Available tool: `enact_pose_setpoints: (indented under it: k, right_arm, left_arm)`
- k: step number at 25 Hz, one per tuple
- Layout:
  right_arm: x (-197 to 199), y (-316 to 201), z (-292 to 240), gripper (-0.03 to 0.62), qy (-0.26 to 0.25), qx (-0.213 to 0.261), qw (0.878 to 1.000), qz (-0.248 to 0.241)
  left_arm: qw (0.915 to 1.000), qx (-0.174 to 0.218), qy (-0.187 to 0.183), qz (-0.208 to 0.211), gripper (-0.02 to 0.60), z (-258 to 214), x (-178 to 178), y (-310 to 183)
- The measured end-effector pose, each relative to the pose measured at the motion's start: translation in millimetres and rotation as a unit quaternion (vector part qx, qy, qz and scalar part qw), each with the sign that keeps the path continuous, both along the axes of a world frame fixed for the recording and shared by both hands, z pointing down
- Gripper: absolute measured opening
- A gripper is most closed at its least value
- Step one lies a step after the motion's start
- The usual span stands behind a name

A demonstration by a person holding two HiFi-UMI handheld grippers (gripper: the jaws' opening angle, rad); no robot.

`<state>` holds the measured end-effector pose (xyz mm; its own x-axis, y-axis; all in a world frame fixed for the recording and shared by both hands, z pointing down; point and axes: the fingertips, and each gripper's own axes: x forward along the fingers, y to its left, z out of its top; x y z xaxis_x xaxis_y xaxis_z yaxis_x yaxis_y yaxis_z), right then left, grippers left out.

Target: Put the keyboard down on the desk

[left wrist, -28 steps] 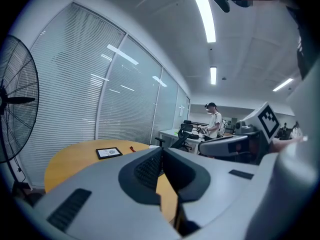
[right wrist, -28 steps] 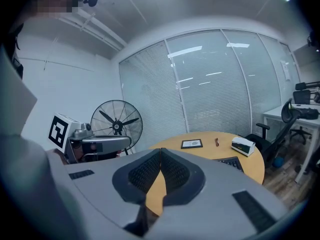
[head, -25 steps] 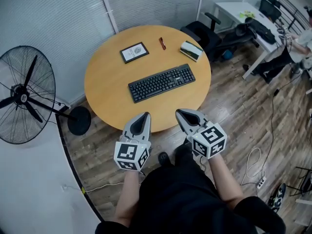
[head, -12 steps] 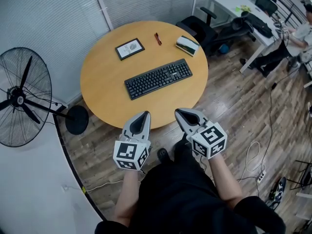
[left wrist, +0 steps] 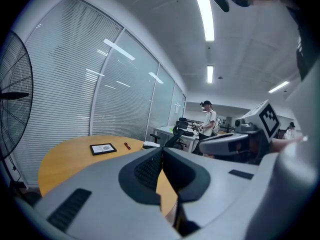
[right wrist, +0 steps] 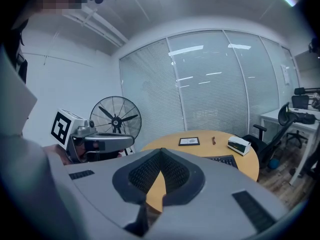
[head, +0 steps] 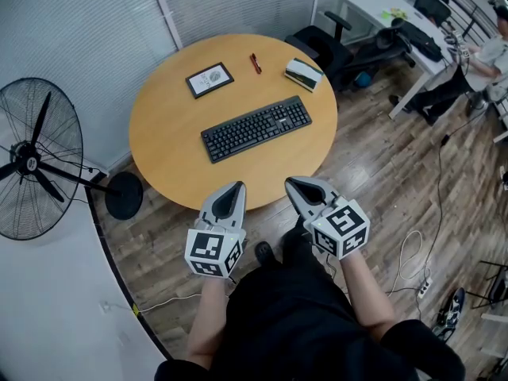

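While the floor fan (head: 32, 161) stands at far left, the round table (head: 163, 153) sits near its base. Left gripper (head: 237, 186): fingers fully closed, holding nothing, hovering at the table's near edge. Keyboard (head: 255, 128): lying flat on the table, mid-surface, well apart from both grippers. Right gripper (head: 290, 182): fingers fully closed, likewise empty.

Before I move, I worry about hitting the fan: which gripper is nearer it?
Left. The left gripper is on the fan's side; the right gripper lies beyond it, farther off.
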<state>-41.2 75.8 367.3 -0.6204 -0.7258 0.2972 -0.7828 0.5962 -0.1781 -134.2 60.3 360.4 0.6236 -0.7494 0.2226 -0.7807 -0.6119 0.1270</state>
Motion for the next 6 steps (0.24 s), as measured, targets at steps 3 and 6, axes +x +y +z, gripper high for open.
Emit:
enact_pose_setpoints:
  k: [3,6]
  right_arm:
    - [-0.3,-1.5,-1.8,0.009,0.003,0.002,1.0,-0.001]
    - [-0.5,-2.3,-2.4,0.009,0.006,0.003,1.0,-0.002]
  left_arm:
    - [1.0,0.0,0.001,0.0,0.0,-1.8,0.0,-1.8]
    - [1.0,0.0,0.002,-0.001,0.0,-1.9,0.3,-3.2]
